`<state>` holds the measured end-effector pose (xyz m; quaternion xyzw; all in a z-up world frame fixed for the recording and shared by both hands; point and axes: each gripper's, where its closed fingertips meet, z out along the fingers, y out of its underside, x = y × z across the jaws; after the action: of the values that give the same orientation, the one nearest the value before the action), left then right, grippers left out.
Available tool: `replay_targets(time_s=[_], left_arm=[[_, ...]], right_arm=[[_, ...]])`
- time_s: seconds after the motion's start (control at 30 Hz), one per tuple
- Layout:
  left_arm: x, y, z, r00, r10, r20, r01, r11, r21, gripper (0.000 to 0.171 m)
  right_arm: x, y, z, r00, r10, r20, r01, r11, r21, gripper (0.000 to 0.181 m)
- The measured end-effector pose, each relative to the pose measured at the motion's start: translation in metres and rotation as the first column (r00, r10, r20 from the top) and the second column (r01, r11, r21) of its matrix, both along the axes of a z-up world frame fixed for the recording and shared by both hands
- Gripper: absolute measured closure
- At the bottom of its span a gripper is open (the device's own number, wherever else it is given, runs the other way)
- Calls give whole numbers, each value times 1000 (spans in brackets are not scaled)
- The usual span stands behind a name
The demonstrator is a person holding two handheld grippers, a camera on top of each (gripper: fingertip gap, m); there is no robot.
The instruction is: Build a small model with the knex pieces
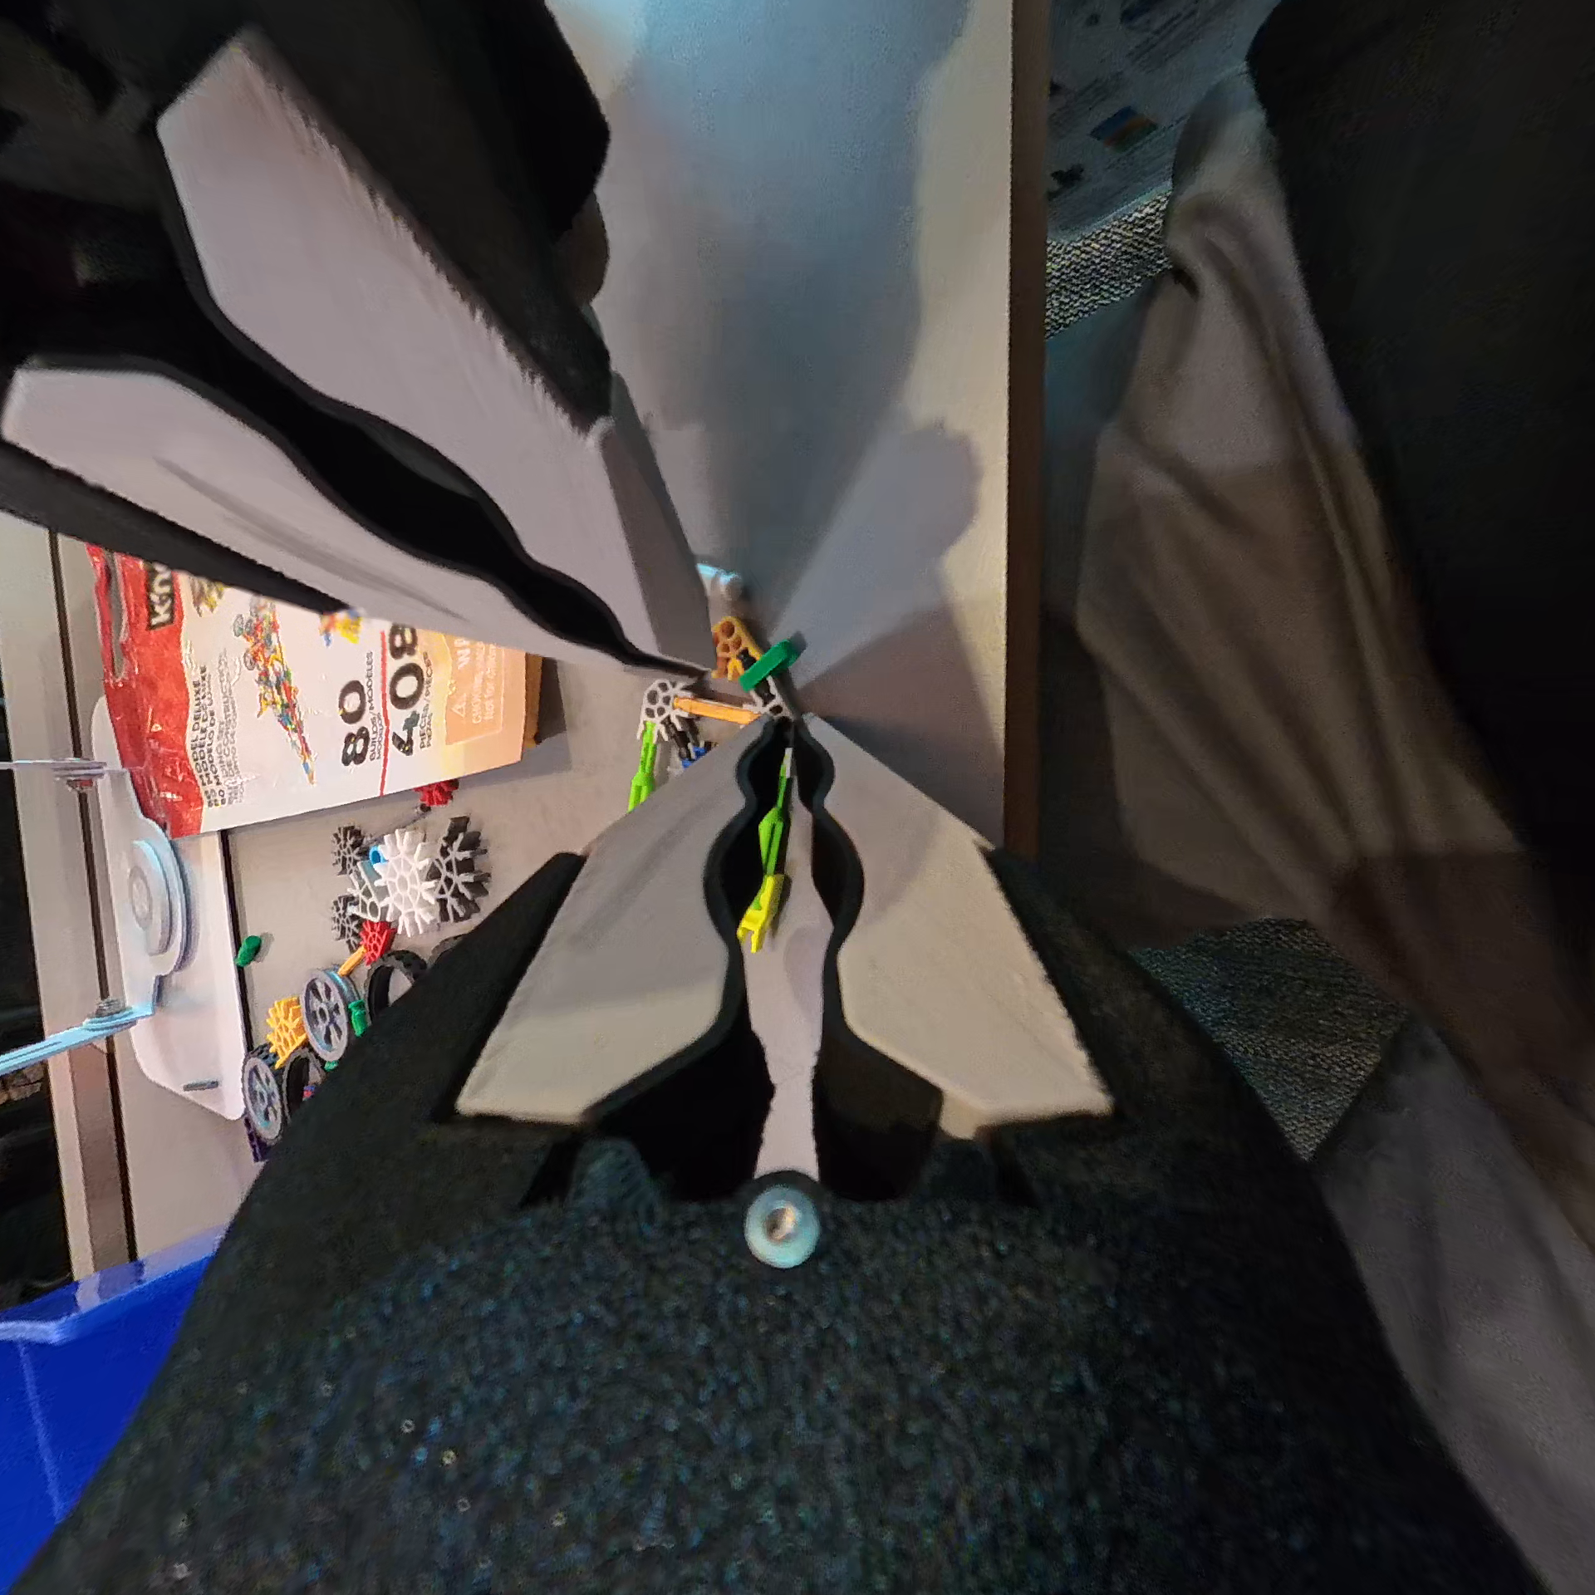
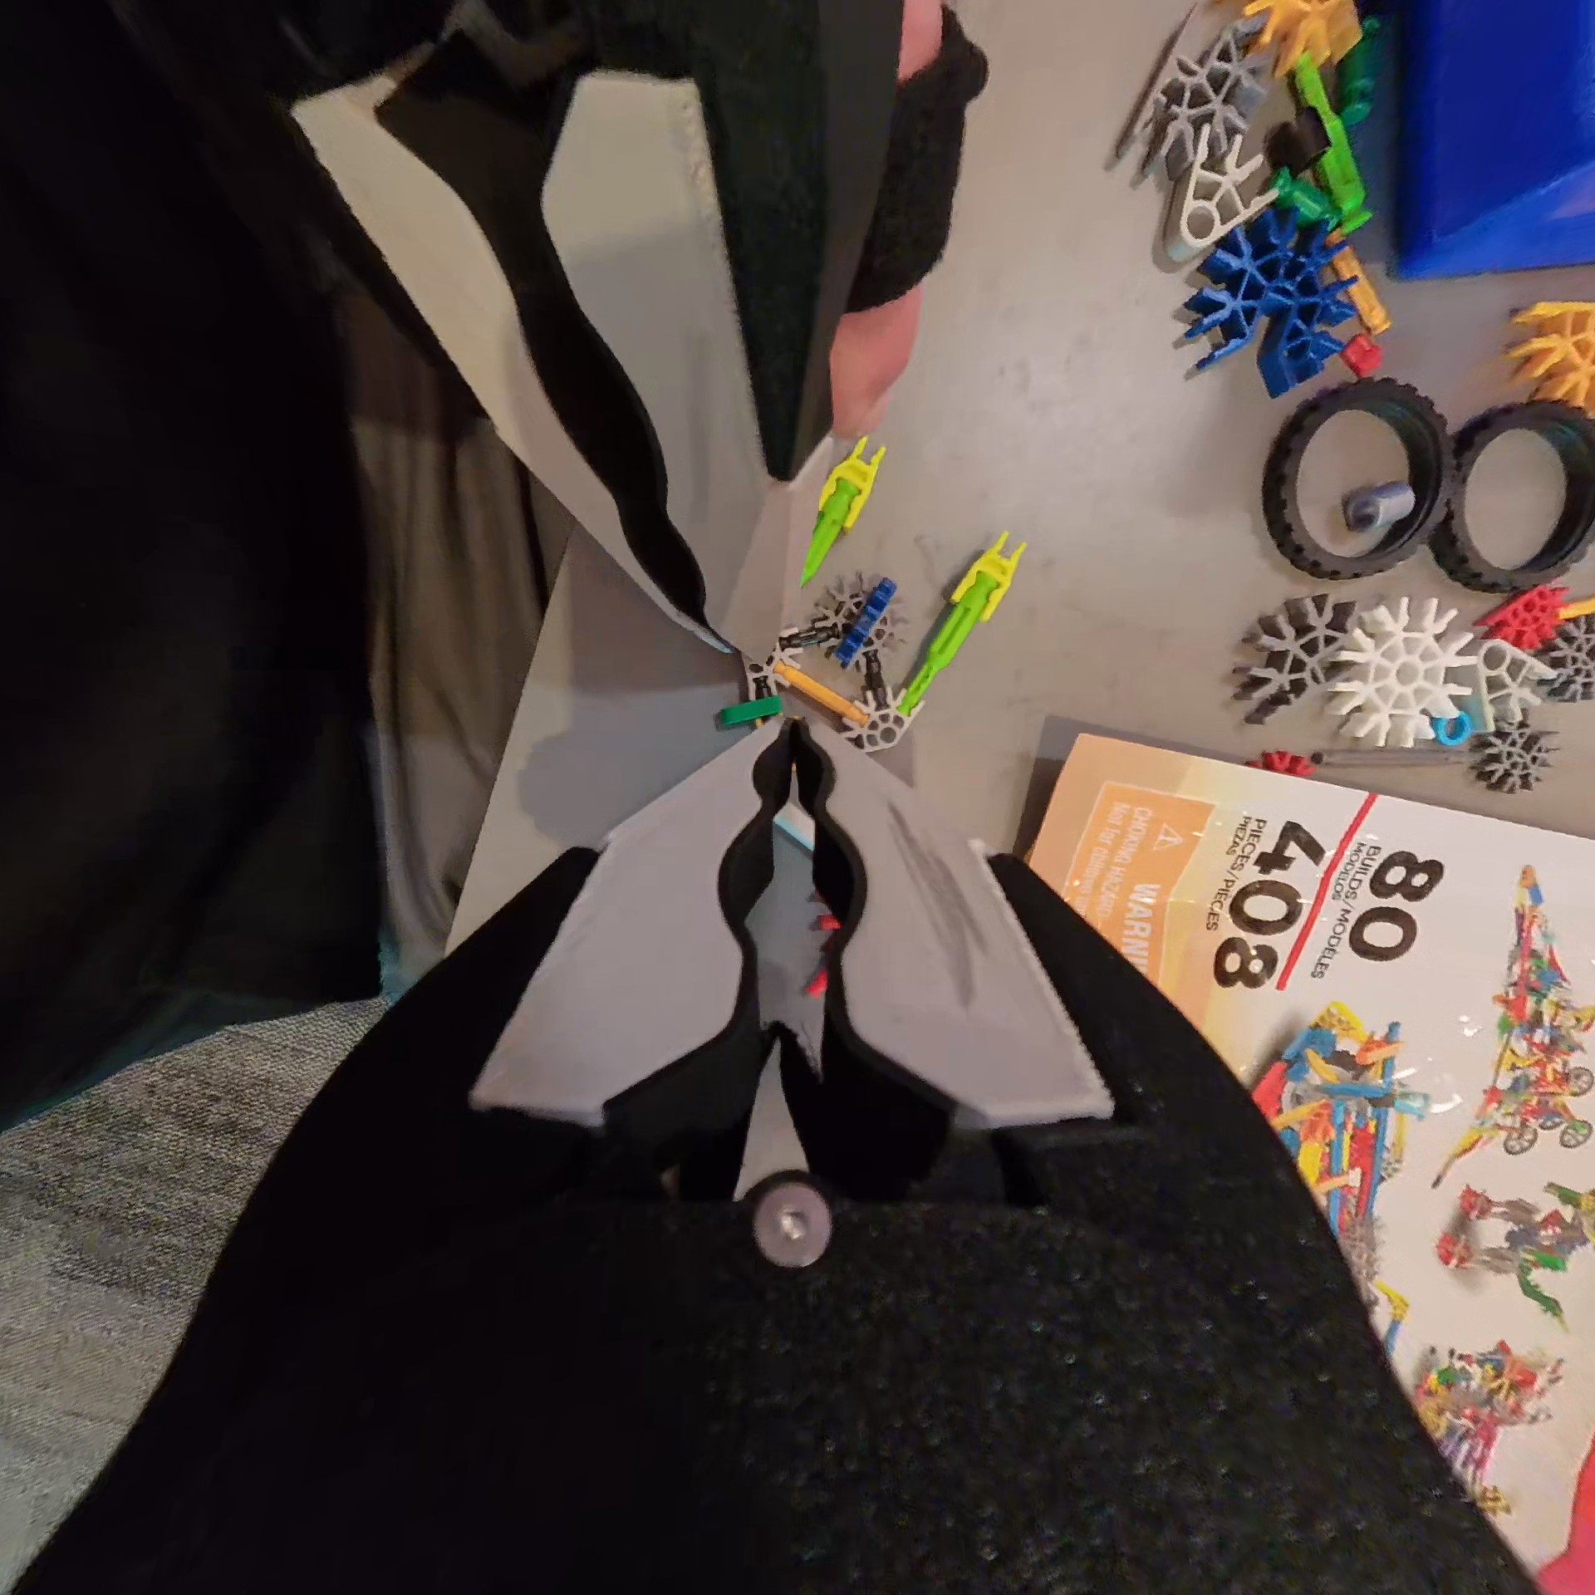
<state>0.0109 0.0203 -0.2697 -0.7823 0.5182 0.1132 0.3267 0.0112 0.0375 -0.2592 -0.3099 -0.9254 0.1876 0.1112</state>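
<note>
A small rod-and-connector assembly (image 2: 816,686) has grey connectors, a yellow rod, a blue rod, two green rods with yellow clips and a dark green clip (image 2: 749,713). It also shows in the left wrist view (image 1: 690,709). It hangs just above the grey table (image 2: 1036,414). My left gripper (image 1: 781,725) is shut at the assembly's grey corner connector, and a green rod (image 1: 772,829) shows through its gap. My right gripper (image 2: 790,732) is shut at the corner by the dark green clip. Each gripper's tips meet the other's at that corner. A hand (image 2: 872,371) holds the left gripper.
A picture-covered toy box (image 2: 1338,1036) lies at the right. Beyond it lie a white snowflake connector (image 2: 1402,673), two black tyres (image 2: 1355,483), a blue connector cluster (image 2: 1277,293) and a blue bin (image 2: 1502,129). The table edge (image 2: 509,777) is at the left, with grey cloth (image 2: 129,1251) below. Left and right tips are no more than a few centimetres apart. From either gripper's tips it is about 15 cm to the white snowflake connector (image 2: 1402,673). My left wrist view (image 1: 406,882) looks at it from another angle.
</note>
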Motion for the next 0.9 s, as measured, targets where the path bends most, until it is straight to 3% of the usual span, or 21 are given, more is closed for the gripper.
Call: replay_targets(time_s=[0.5,0.67,0.73,0.9], left_arm=[[-1,1,0,1000,2,2,-2,1000,-16,170],[1,2,0,1000,6,5,-6,1000,-19,170],[-2,1,0,1000,9,0,-9,1000,-21,170],[1,4,0,1000,2,6,-2,1000,-18,171]], right_arm=[[-1,-3,-9,1000,1,15,0,1000,-14,181],[-5,-1,2,1000,-15,-7,15,999,-39,181],[-1,-2,-10,999,-11,30,11,1000,-18,181],[0,-2,0,1000,26,0,-26,998,63,181]])
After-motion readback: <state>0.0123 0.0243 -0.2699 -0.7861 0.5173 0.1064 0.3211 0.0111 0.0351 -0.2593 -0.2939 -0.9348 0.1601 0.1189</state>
